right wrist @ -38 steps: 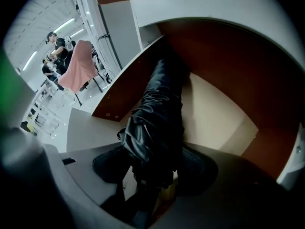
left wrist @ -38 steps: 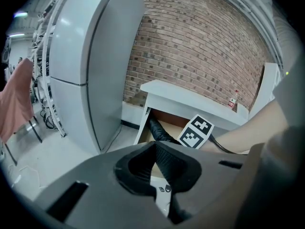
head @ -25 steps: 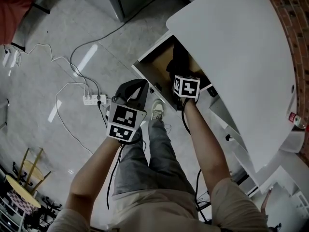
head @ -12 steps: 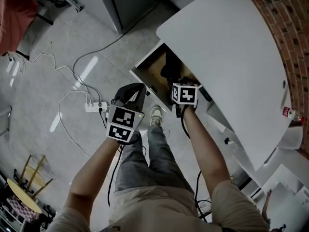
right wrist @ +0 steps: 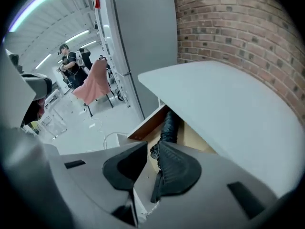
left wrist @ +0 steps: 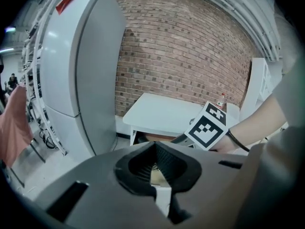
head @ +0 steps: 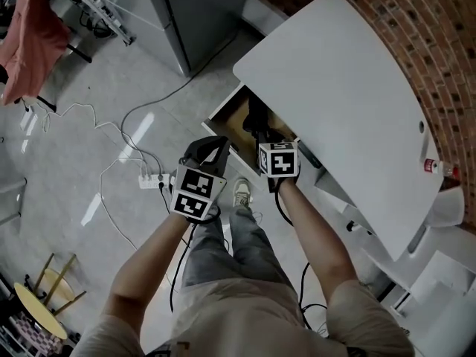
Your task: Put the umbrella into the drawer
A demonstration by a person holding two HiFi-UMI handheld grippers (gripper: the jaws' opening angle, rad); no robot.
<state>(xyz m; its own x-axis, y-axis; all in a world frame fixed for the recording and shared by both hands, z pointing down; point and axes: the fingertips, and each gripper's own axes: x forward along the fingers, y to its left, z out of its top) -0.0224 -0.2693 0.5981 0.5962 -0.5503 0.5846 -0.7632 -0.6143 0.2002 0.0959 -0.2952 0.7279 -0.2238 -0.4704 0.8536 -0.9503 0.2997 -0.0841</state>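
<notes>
Status: placement step judged complete; closing step outstanding

1. The umbrella [head: 256, 116], black and folded, lies inside the open drawer [head: 235, 119], with its far end running back under the table [head: 335, 88] above the drawer. No gripper touches it.
2. The right gripper [right wrist: 152, 148] hangs above the drawer's open front. Its jaws have just been closing and now stand a narrow gap apart. Nothing is between them; the umbrella shows beyond the pads, down in the drawer.
3. The left gripper [left wrist: 155, 149] is held outside the drawer, beside its front corner. Its jaws are drawn together and carry nothing.
4. The drawer stands pulled out from under the table.

Remaining work, as judged: none for the placement itself. If the drawer is to be closed, push its front panel in, checking first that no part of the umbrella projects over the drawer's rim
</notes>
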